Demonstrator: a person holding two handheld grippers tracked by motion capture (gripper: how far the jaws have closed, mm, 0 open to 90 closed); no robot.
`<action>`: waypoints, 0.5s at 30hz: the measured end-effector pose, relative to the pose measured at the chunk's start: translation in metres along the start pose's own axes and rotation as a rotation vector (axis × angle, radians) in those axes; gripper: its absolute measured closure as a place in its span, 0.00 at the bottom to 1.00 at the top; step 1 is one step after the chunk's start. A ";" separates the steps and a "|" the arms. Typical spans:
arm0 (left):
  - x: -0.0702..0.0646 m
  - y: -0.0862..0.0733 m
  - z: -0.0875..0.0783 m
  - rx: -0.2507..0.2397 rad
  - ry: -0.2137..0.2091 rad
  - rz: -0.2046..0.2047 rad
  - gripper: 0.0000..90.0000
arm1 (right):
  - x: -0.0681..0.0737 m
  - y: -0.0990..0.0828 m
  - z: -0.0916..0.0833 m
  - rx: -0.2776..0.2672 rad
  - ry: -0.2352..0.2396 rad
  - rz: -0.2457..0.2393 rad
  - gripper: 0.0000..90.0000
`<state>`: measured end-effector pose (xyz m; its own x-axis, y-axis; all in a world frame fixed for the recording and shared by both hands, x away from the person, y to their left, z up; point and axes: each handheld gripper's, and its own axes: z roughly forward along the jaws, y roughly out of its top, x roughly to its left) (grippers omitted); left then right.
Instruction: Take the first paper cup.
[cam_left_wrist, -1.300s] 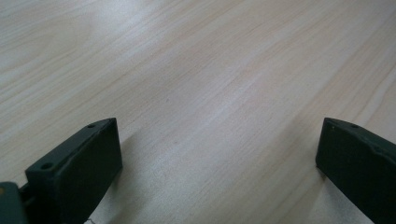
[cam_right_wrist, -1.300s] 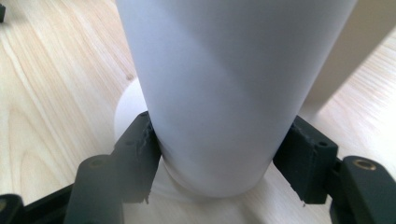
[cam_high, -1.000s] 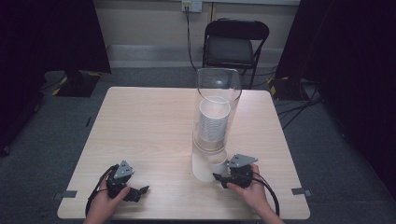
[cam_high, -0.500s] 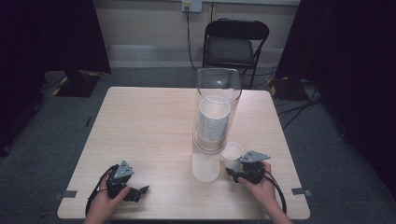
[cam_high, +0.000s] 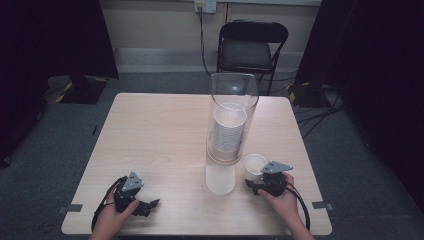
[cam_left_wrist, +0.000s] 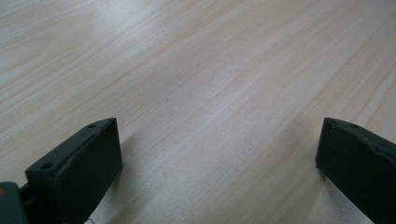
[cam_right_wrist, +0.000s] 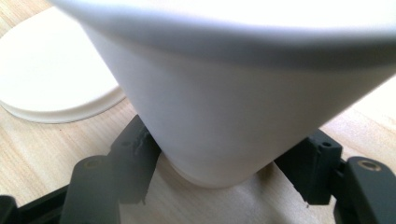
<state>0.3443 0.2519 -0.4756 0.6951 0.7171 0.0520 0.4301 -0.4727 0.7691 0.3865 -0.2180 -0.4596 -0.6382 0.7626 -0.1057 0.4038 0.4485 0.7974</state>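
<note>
A tall clear tube (cam_high: 233, 95) stands upright at the middle of the table and holds a stack of white cups (cam_high: 229, 131). The whitish foot of that column (cam_high: 220, 179) reaches the tabletop; it appears as a round white shape (cam_right_wrist: 51, 79) in the right gripper view. My right gripper (cam_high: 256, 183) is shut on the lower part of a single white cup (cam_high: 255, 163), which stands upright just right of the tube. Both jaws press its base (cam_right_wrist: 210, 140). My left gripper (cam_high: 149, 205) rests near the front left edge, open, with bare wood between its jaws (cam_left_wrist: 219, 163).
The pale wooden table (cam_high: 150, 135) has wide bare room to the left and behind the tube. A black folding chair (cam_high: 252, 47) stands beyond the far edge. Cables trail from both grippers toward the front edge.
My right gripper has drawn away to the right from the foot of the tube, bringing a single white cup with it. The left gripper has stayed put.
</note>
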 end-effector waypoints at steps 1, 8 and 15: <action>0.000 0.000 0.000 0.000 0.000 -0.001 0.00 | 0.000 0.000 0.000 -0.001 -0.001 0.001 0.36; 0.000 0.000 0.000 0.000 -0.001 -0.001 0.00 | -0.002 -0.002 -0.002 0.003 -0.001 0.005 0.34; 0.000 0.000 0.000 0.000 0.000 0.000 0.00 | -0.003 -0.002 -0.008 -0.004 -0.018 0.019 0.27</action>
<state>0.3443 0.2519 -0.4756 0.6954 0.7168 0.0517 0.4302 -0.4728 0.7690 0.3824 -0.2246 -0.4565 -0.6181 0.7795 -0.1012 0.4132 0.4318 0.8018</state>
